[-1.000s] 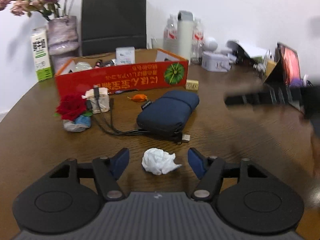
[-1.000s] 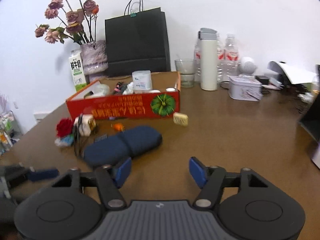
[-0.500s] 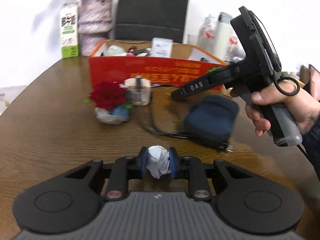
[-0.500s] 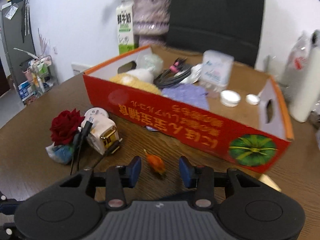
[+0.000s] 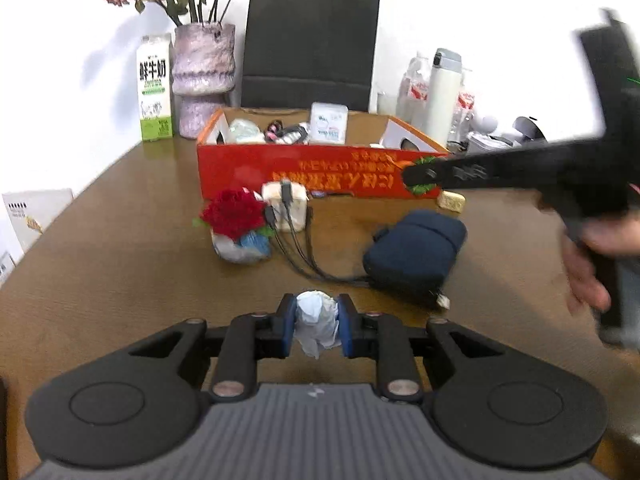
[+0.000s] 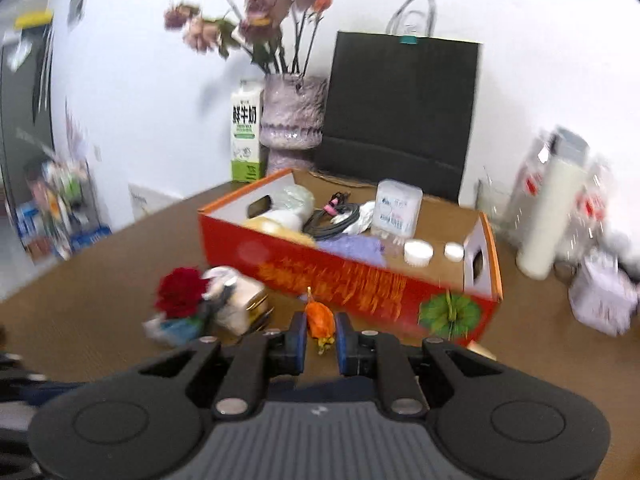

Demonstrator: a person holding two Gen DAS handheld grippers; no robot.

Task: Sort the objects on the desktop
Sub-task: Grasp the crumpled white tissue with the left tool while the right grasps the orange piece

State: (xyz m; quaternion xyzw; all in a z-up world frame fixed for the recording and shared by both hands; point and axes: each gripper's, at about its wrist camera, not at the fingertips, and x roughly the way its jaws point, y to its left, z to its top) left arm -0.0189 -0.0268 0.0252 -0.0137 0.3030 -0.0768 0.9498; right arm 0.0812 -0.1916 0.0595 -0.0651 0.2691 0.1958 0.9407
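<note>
**Gripping two scraps at once, box next**

Clamping down on both sides here! The left gripper (image 5: 317, 326) has its pads pressed on a crumpled tissue (image 5: 316, 322), held just above the table (image 5: 120, 264). The right gripper (image 6: 320, 340) is closing on a small orange scrap (image 6: 319, 320), which sits squarely between its blue pads; whether it has left the tabletop is hard to tell through the blur.

So the pick-up step looks all but done on both sides. Ahead stands the red box (image 6: 360, 284), open-topped and already holding cables, a tissue pack and small lids, near the right gripper and well beyond the left.

My read: the next move is a lift and carry over the near wall, high enough to clear that rim, then letting go above a free patch inside. The left has the rose (image 5: 234, 214), charger (image 5: 286, 206) and pouch (image 5: 416, 252) lying in its path, so going over them beats going through. The orange scrap is tiny; a loose pinch could drop it.
</note>
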